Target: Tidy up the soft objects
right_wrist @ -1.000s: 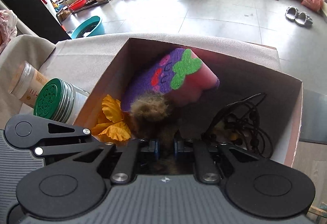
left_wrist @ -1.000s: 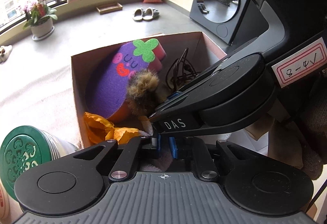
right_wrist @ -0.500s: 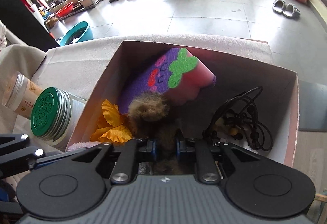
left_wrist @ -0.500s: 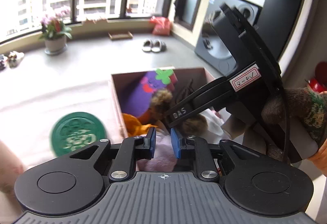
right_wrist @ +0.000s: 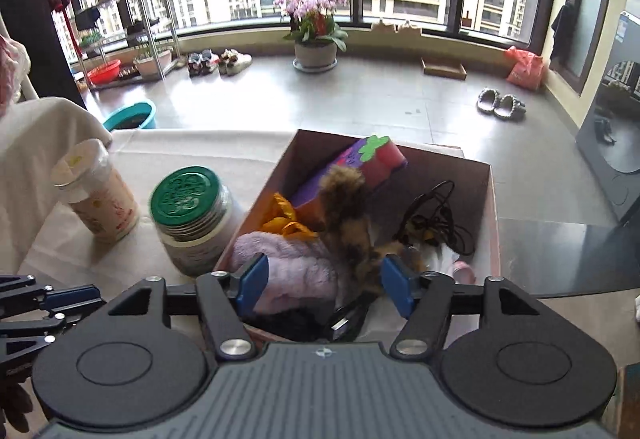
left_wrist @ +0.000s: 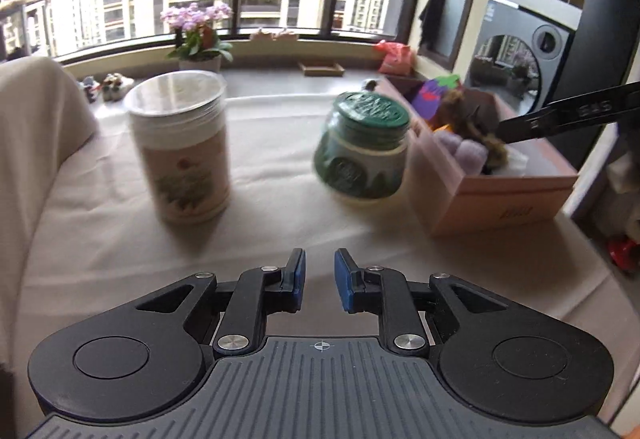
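A pink cardboard box [right_wrist: 494, 207] on the white-clothed table holds a purple eggplant sponge [right_wrist: 360, 163], a brown furry toy [right_wrist: 346, 215], a lilac fluffy cloth [right_wrist: 296, 263], an orange fabric flower [right_wrist: 282, 219] and a black cord [right_wrist: 438, 219]. My right gripper [right_wrist: 322, 285] is open above the box's near end, with the fur and the lilac cloth between its fingers, gripping nothing. My left gripper [left_wrist: 320, 279] is slightly open and empty, low over the cloth, left of the box [left_wrist: 496, 195]. The right gripper's finger also shows in the left wrist view [left_wrist: 568, 115].
A green-lidded jar [left_wrist: 362, 151] stands just left of the box; it also shows in the right wrist view [right_wrist: 192, 215]. A tall paper canister [left_wrist: 182, 147] stands further left. A cloth-draped chair back [left_wrist: 36, 111] is at the far left. The table edge drops off to the right.
My left gripper pulled back out of the box, left and low over the table. My right gripper opened, let go of the furry toy and rose.
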A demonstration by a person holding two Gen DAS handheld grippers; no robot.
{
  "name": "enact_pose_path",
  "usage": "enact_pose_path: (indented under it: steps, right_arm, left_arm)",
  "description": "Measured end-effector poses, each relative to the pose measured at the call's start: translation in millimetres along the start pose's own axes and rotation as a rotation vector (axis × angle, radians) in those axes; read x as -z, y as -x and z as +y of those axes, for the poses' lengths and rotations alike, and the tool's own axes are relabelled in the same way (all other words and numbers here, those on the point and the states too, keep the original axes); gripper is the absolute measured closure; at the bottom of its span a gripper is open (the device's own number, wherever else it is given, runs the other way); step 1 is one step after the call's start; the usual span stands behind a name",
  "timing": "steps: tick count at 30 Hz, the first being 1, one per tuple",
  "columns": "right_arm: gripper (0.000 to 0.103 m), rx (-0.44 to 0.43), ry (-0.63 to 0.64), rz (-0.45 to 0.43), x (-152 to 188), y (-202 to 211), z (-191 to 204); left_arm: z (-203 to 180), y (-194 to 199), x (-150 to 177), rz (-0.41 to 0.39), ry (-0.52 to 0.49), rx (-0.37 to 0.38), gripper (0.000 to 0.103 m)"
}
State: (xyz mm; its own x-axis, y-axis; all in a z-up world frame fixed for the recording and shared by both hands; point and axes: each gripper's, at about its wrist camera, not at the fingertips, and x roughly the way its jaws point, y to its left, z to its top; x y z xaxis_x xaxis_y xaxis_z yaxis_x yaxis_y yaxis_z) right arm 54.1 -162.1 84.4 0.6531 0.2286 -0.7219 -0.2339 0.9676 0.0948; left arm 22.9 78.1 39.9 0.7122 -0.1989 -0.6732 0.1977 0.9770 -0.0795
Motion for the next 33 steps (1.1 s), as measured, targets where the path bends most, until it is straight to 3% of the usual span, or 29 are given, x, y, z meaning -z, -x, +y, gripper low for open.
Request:
enact_pose_path:
  steps: [3, 5, 6, 8, 11, 13, 15, 21, 33]
  right_arm:
    - [0.033, -0.003, 0.007, -0.058, 33, 14, 18]
    - [0.033, -0.003, 0.023, -0.068, 54, 13, 31]
    - [0.033, -0.003, 0.028, -0.059, 65, 9, 38]
    - [0.033, -0.018, 0.02, -0.02, 83, -2, 45]
    - [0.031, -0.04, -0.013, 0.061, 104, -24, 46]
    - [0.027, -0.007, 0.015, -0.011, 111, -22, 52]
    - [0.021, 0.009, 0.026, -0.009, 113, -25, 57]
    - [0.0, 0.038, 0.024, -0.053, 119, -32, 56]
    - [0.0, 0.073, 0.007, -0.124, 126, -39, 49]
  left_arm:
    - [9, 6, 21, 0.024, -0.007, -0.075, 0.082]
    - [13, 2, 33, 0.059, 0.025, -0.076, 0.082]
    - [12, 5, 38, 0.033, 0.029, -0.077, 0.081]
    - [5, 6, 45, -0.001, 0.017, -0.097, 0.075]
    - [-2, 4, 50, -0.023, 0.013, -0.085, 0.057]
    - [-12, -1, 49, -0.035, 0.005, -0.083, 0.045]
    - [-22, -8, 48, -0.05, 0.002, -0.101, 0.042]
    - [-38, -14, 49, -0.092, 0.023, -0.168, 0.041]
    - [-38, -12, 50, -0.1, 0.031, -0.181, 0.041]
